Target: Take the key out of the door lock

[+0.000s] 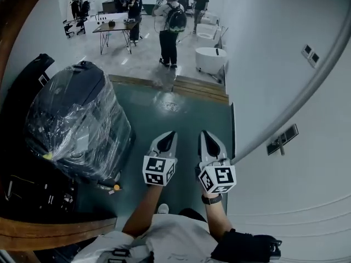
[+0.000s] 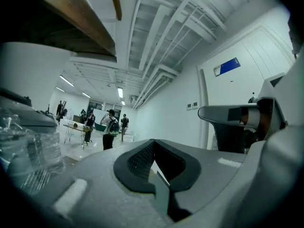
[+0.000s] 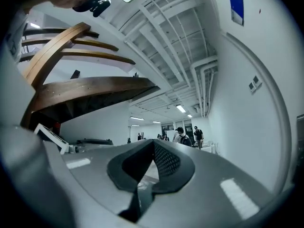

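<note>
No key or door lock shows in any view. In the head view my left gripper (image 1: 168, 135) and right gripper (image 1: 207, 138) are held side by side over the green floor, both pointing away from me. Each is shut with nothing between its fingers. The left gripper view shows its own jaws (image 2: 153, 142) closed tip to tip, and the right gripper (image 2: 237, 116) appears beside it at the right. In the right gripper view the jaws (image 3: 153, 142) are likewise closed and empty, aimed down the room.
A dark bulky object wrapped in clear plastic (image 1: 77, 122) stands at my left. A white wall (image 1: 285, 92) with switch plates (image 1: 282, 139) runs along my right. Ahead, a wooden threshold (image 1: 181, 86), a person with a backpack (image 1: 171, 26), a table (image 1: 115, 29) and white tubs (image 1: 211, 59).
</note>
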A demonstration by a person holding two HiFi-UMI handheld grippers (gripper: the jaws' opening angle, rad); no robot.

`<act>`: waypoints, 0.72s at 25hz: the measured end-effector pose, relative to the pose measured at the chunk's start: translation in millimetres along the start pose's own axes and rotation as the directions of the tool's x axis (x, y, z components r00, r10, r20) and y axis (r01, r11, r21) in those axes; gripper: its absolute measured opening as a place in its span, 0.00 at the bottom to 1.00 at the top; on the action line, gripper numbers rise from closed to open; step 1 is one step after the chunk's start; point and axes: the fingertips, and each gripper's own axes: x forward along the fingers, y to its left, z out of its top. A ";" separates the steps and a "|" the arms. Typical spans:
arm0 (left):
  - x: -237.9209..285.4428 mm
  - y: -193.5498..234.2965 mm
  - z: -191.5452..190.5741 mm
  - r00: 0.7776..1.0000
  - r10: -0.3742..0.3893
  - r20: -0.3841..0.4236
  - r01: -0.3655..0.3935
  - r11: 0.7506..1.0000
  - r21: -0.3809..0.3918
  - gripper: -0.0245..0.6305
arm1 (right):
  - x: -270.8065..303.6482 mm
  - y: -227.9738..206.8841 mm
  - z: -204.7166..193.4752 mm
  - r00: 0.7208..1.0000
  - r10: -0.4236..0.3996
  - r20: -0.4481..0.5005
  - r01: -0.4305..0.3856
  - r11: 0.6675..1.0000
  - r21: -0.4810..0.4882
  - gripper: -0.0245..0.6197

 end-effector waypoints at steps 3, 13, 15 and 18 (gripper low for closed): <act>27.9 -0.3 -11.9 0.997 -0.071 0.007 0.071 0.997 -0.004 0.04 | 21.1 -19.3 -27.4 0.996 -0.024 -0.091 0.024 1.000 0.002 0.04; 170.4 10.1 -21.5 0.992 -0.127 0.001 0.127 0.992 0.026 0.04 | 101.8 -155.3 -57.5 0.971 -0.229 -0.067 0.233 0.970 0.067 0.04; 211.4 3.5 -11.7 0.986 -0.169 0.005 0.169 0.985 0.040 0.04 | 126.8 -194.1 -52.7 0.967 -0.249 -0.058 0.254 0.963 0.087 0.04; 275.7 -9.3 19.4 0.973 -0.222 0.067 0.218 0.973 0.070 0.04 | 158.9 -247.5 -27.0 0.962 -0.271 0.019 0.270 0.962 0.050 0.04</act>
